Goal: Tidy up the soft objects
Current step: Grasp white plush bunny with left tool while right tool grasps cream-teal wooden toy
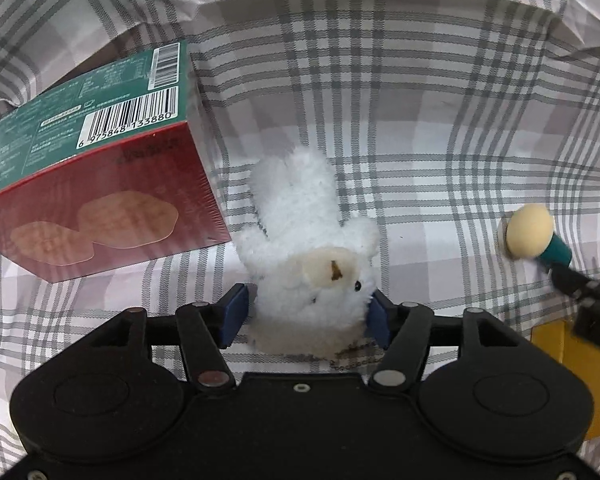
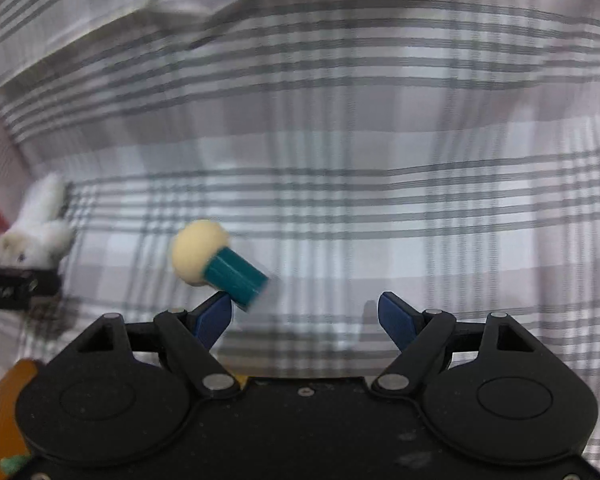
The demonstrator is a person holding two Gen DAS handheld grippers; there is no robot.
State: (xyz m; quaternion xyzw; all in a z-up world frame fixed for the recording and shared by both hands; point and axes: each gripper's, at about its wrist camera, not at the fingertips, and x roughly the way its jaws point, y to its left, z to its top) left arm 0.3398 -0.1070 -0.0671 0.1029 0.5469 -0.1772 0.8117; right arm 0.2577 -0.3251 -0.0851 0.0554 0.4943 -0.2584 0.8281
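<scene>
Left wrist view shows a checked cloth point(image 1: 380, 128) over the surface, and on it a red and green box point(image 1: 100, 184), stiff, not a soft object. Just beside the box lies a white plush toy point(image 1: 308, 248), light and easily squeezed; its fur seems to give under pressure, so I judge the thick head or body is the best place to hold. The left gripper point(image 1: 306, 314) points steeply down with its fingers point(image 1: 232, 316) half apart on both sides of the head, not clearly pressing it. The sponge puff point(image 2: 216, 260), with soft yellow top and stiff teal handle, lies near the right gripper point(image 2: 306, 320). Its fingers stand wide and hold nothing; the left one is at the handle.
</scene>
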